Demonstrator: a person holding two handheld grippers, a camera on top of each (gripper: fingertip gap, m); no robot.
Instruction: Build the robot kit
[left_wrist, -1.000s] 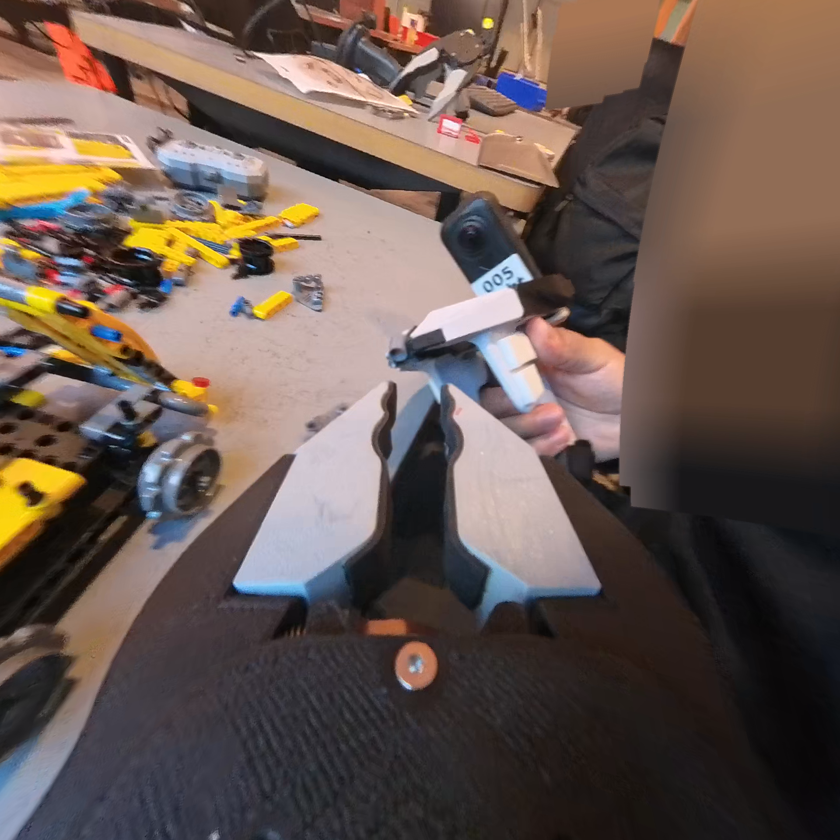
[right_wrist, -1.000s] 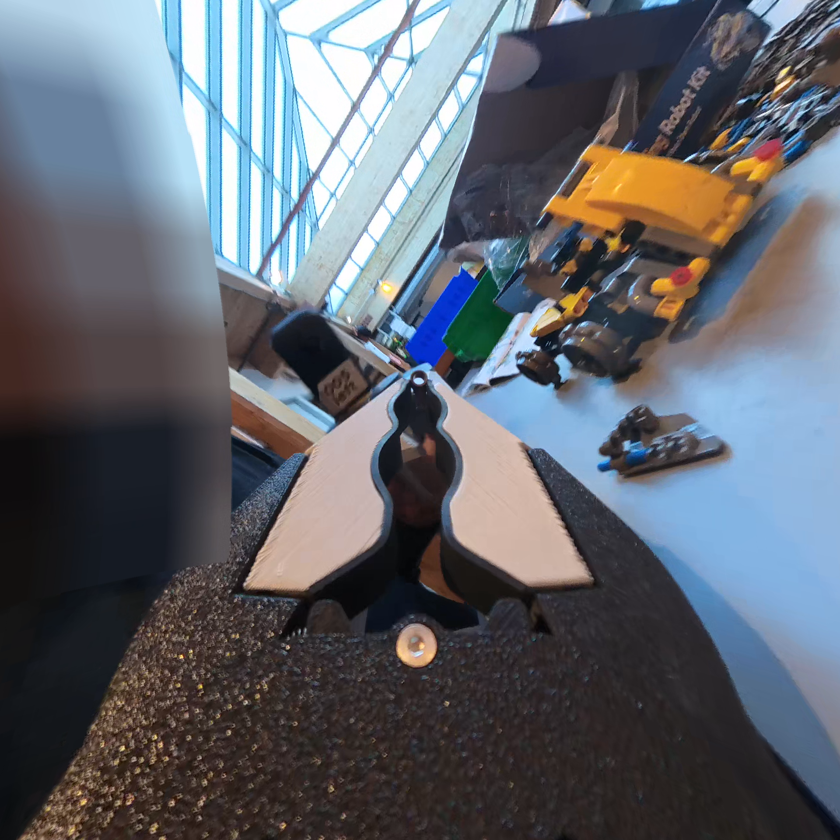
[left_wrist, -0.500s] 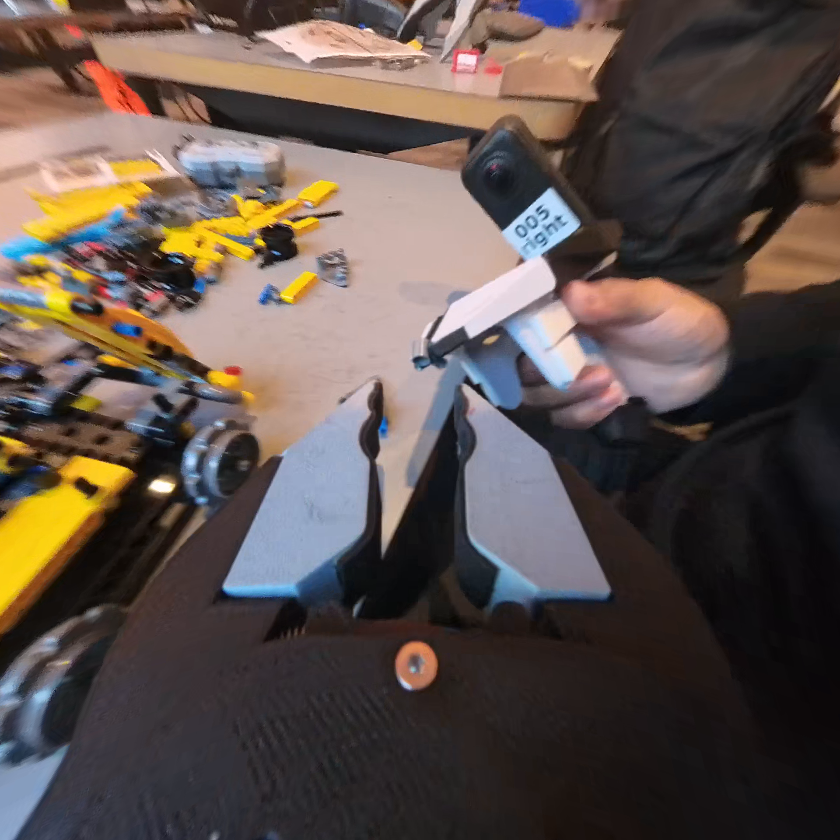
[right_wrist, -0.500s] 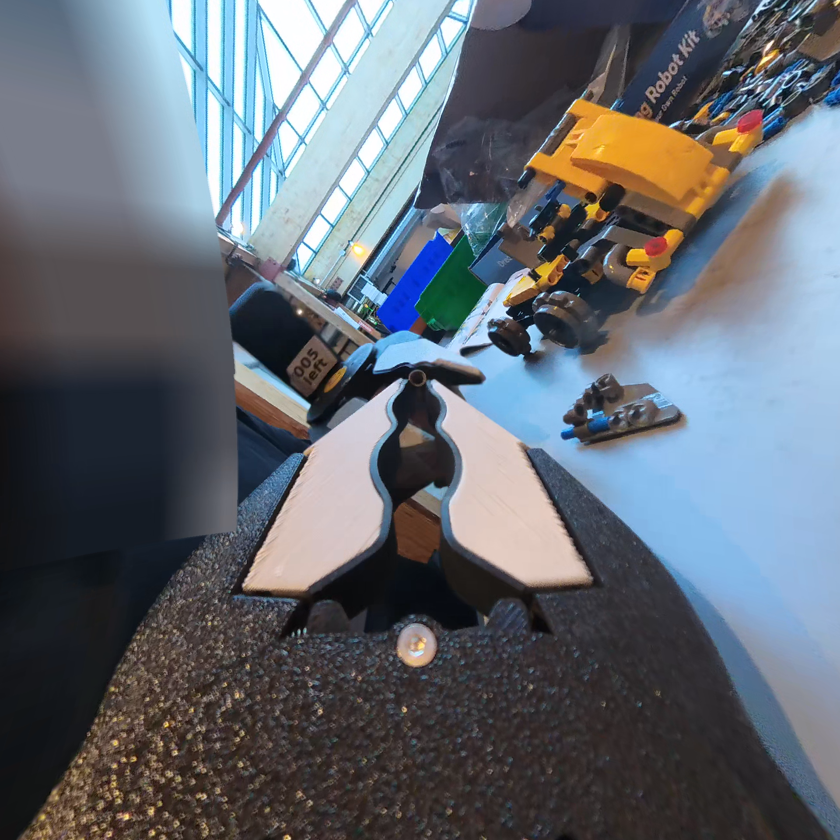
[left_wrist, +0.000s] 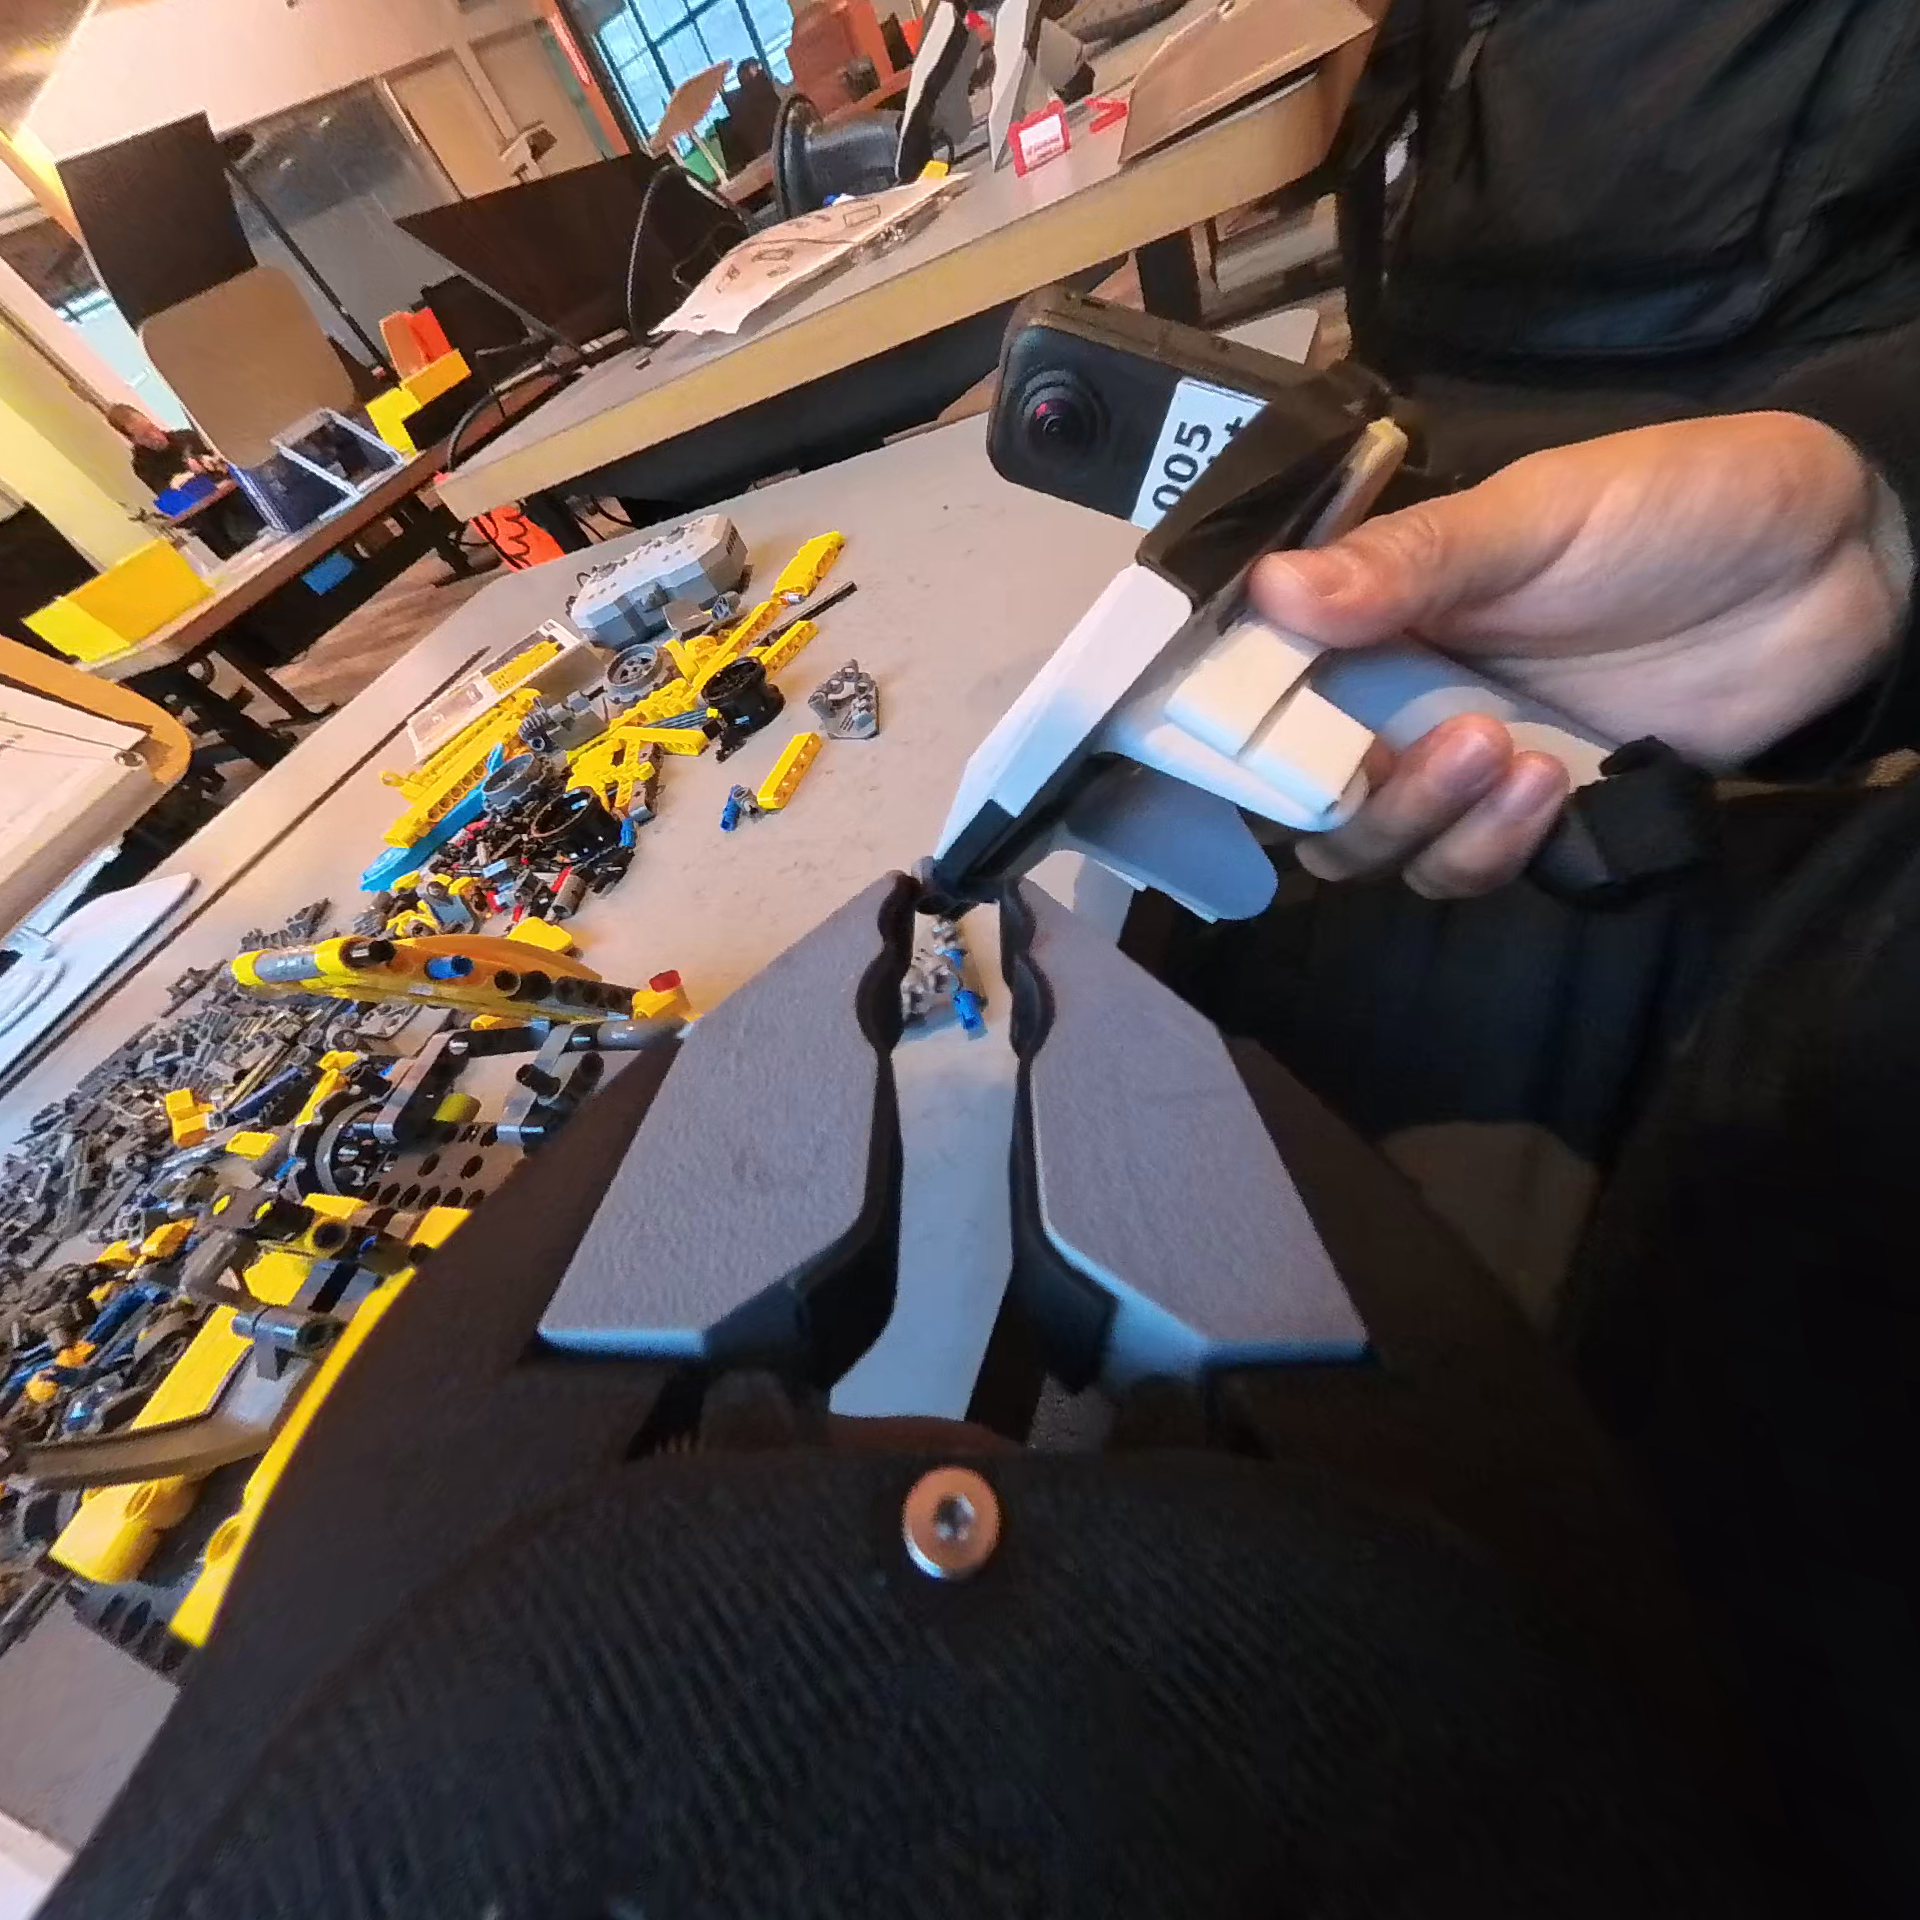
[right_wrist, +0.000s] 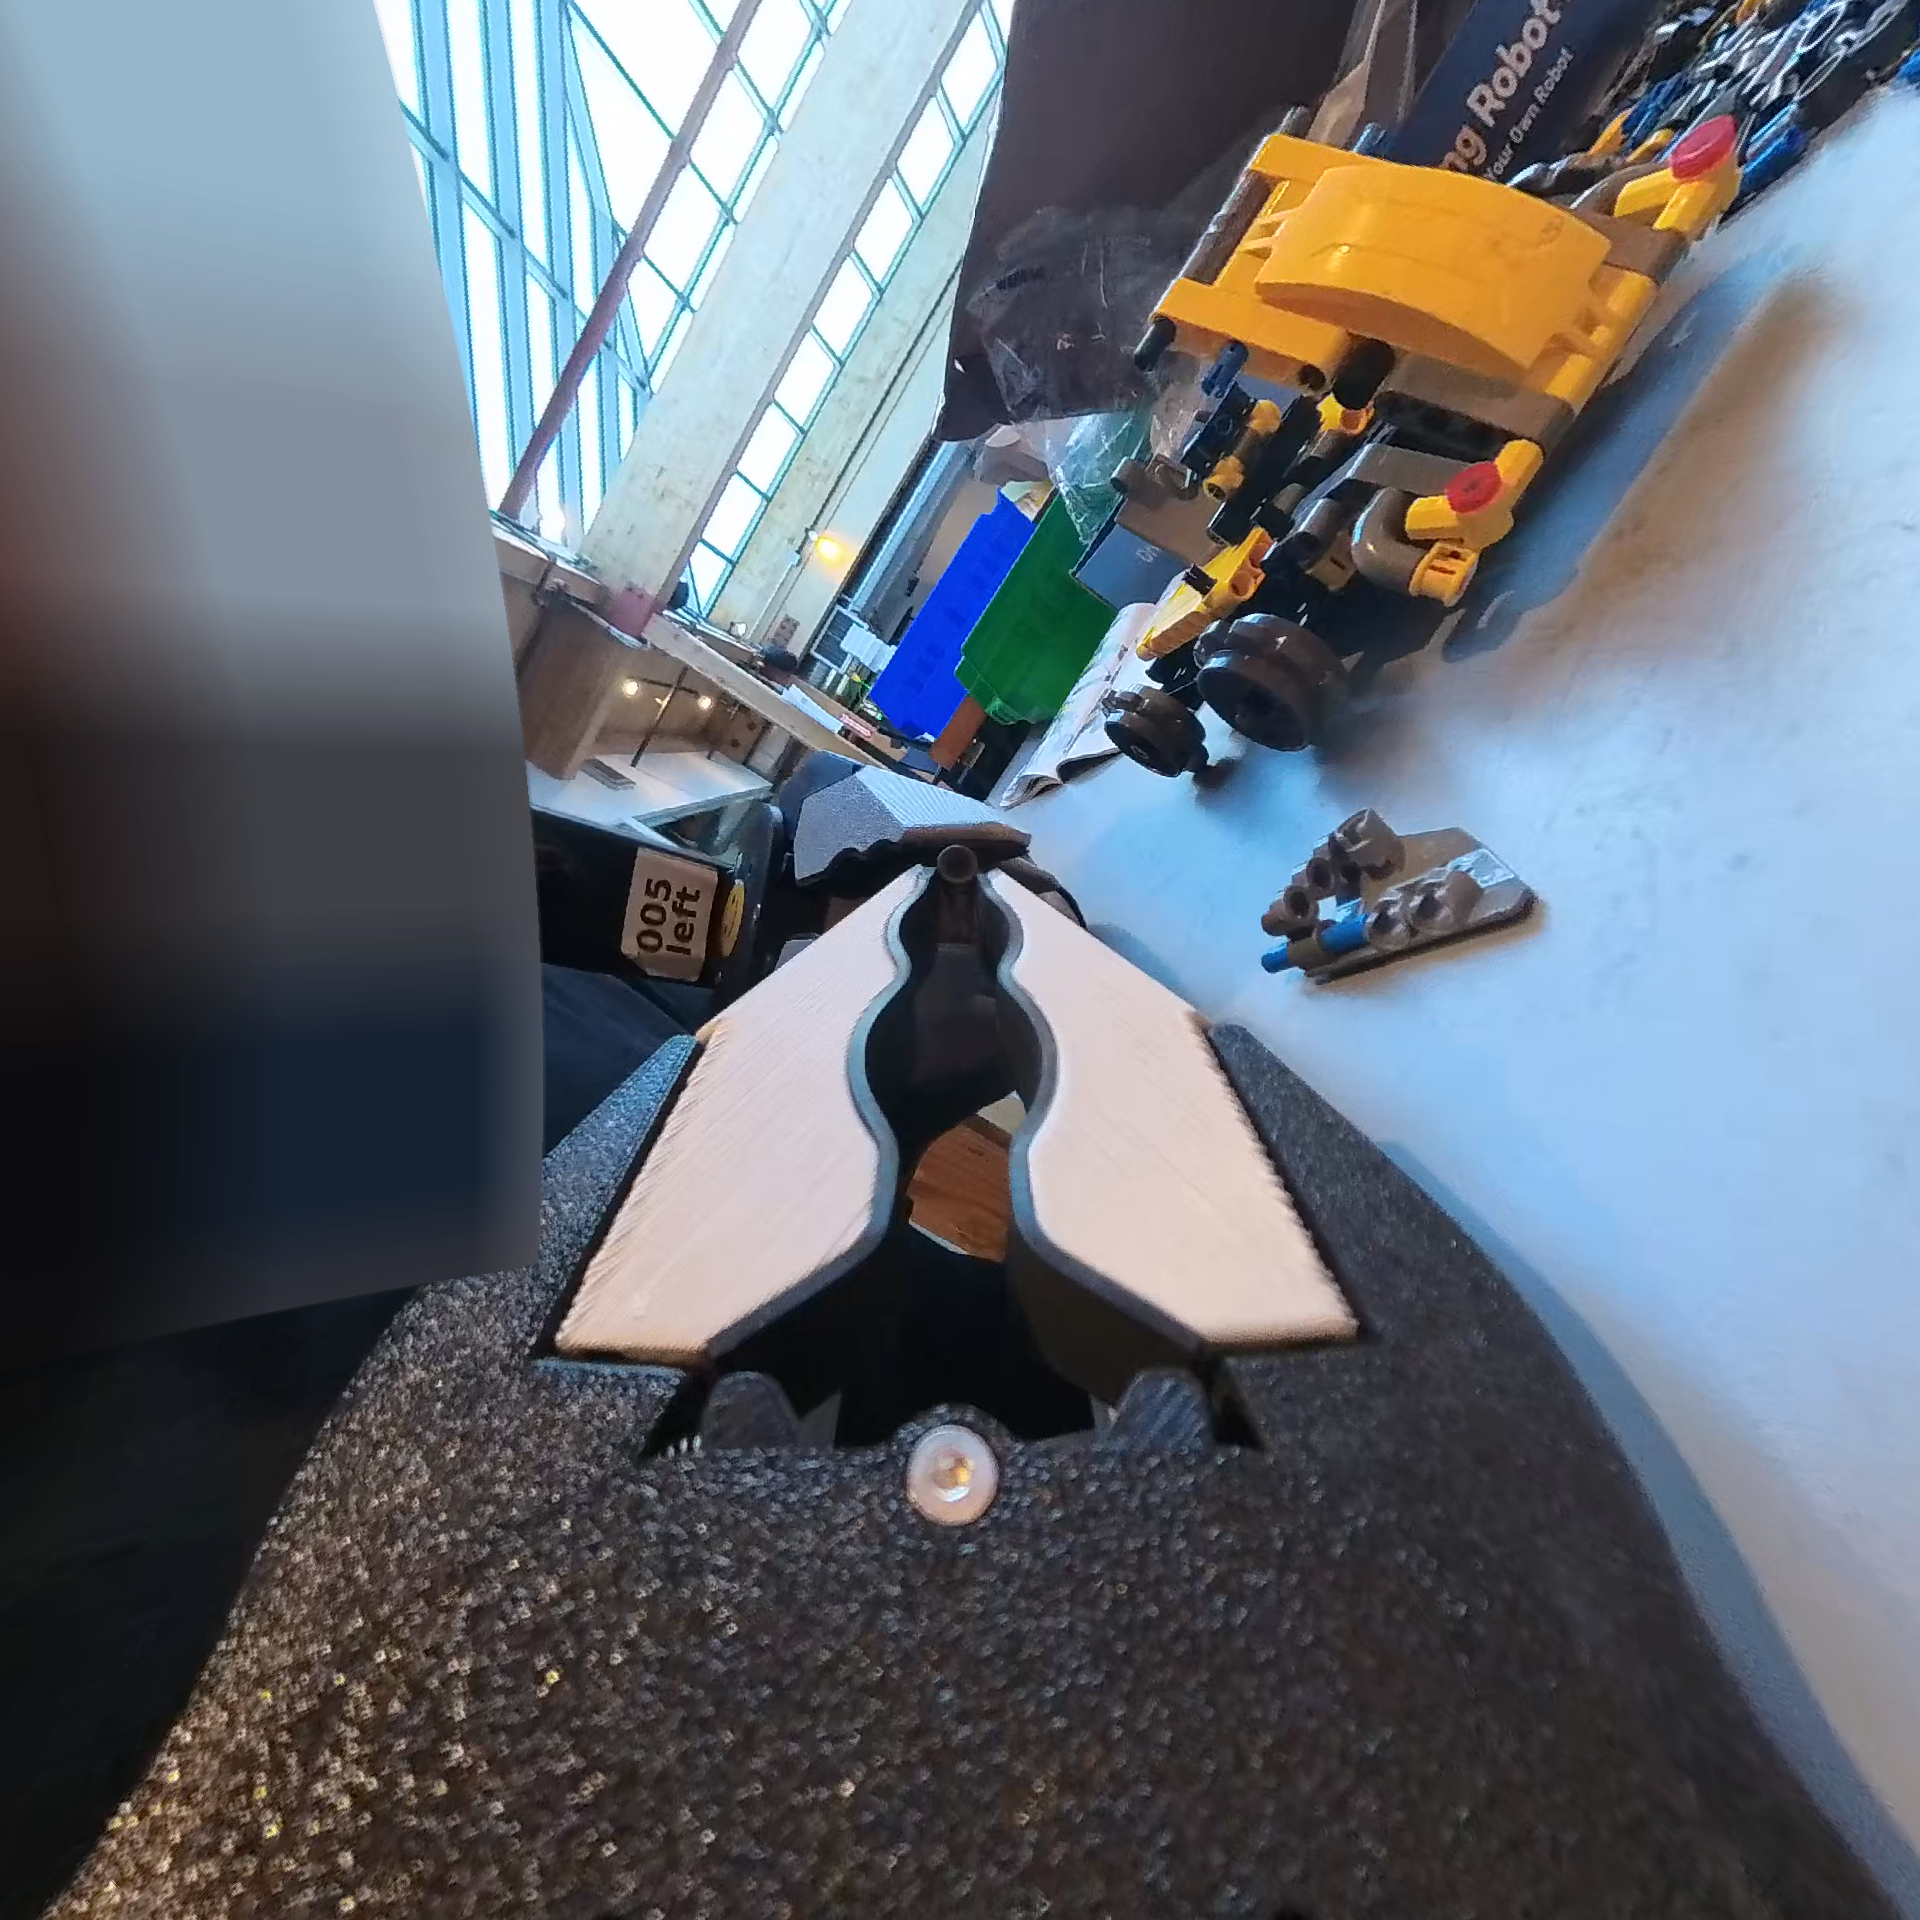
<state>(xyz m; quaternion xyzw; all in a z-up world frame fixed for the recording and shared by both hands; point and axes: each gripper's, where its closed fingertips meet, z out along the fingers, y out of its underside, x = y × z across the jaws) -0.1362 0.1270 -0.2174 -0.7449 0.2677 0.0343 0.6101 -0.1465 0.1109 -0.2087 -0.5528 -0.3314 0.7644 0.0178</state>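
My right gripper (right_wrist: 954, 883) is shut on a small dark pin (right_wrist: 954, 868) that sticks out between its tips. In the left wrist view the right gripper (left_wrist: 935, 883) is held by a hand (left_wrist: 1621, 623), and its tip with the pin sits right at the mouth of my left gripper (left_wrist: 956, 899). The left gripper is open and empty, jaws a little apart. The left gripper's fingers (right_wrist: 894, 826) also show just beyond the pin in the right wrist view. A small grey assembly with blue pins (right_wrist: 1392, 914) lies on the grey table (right_wrist: 1610, 1039), below the tips (left_wrist: 940, 987).
A yellow and black brick-built vehicle (right_wrist: 1403, 312) stands farther along the table; it also shows at the left in the left wrist view (left_wrist: 343, 1122). Loose yellow, black and grey parts (left_wrist: 623, 748) are spread beyond it. A second table (left_wrist: 935, 281) stands behind. A person in dark clothes sits close at the right. My two grippers' fingertips are within a few centimetres of each other.
The two grippers have come together: the right gripper's tip with the pin now sits at the open mouth of the left gripper, low over the small grey assembly.
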